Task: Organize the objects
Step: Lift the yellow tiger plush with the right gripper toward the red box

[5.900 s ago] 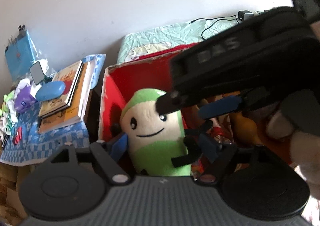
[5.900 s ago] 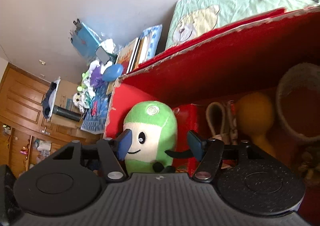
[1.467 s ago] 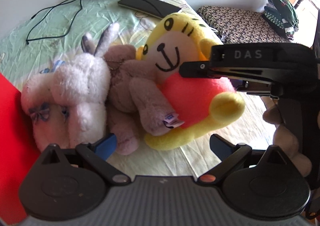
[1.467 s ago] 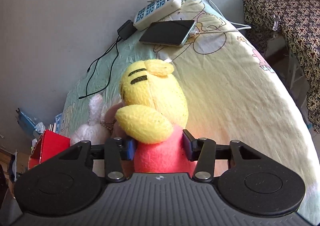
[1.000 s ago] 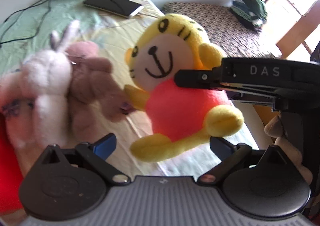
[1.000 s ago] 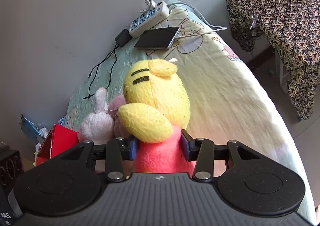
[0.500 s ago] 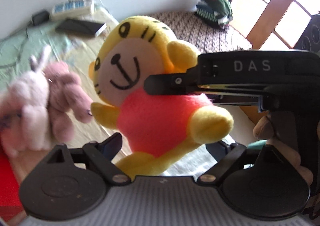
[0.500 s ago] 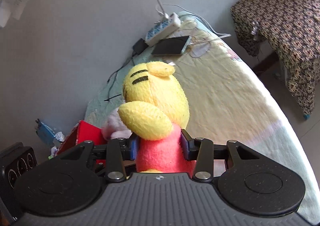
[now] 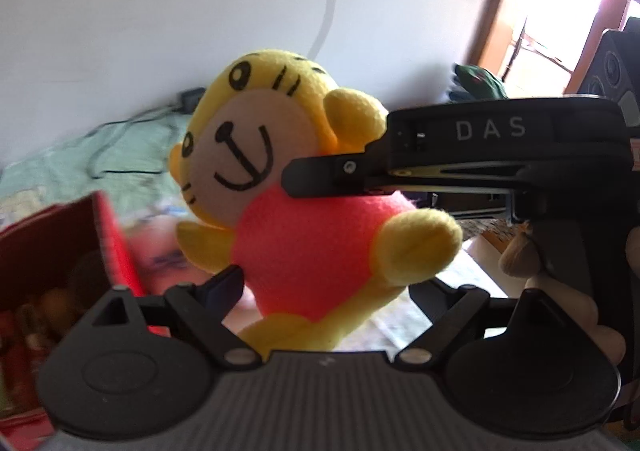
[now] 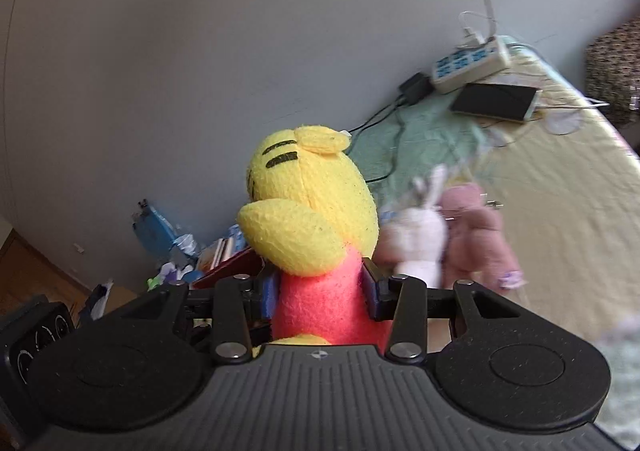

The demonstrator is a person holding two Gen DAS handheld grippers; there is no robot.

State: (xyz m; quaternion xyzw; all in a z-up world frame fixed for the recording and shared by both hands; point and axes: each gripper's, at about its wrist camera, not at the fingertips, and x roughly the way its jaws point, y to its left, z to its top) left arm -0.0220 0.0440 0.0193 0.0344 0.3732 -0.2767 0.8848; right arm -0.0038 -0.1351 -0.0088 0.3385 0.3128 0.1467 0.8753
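Right fingers (image 10: pixel 322 291) clamp yellow plush (image 10: pixel 316 211); left fingers (image 9: pixel 328 283) spread, empty; red box (image 9: pixel 60 235) beside.

Right tool (image 10: pixel 320 293) clamped on plush body, held aloft; left tool (image 9: pixel 326 289) spread wide, gripping nothing.

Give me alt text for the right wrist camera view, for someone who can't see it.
The right gripper is shut on a yellow plush toy in a red shirt, held above a bed. Two pale plush animals lie on the bed; a power strip and phone sit near the wall.
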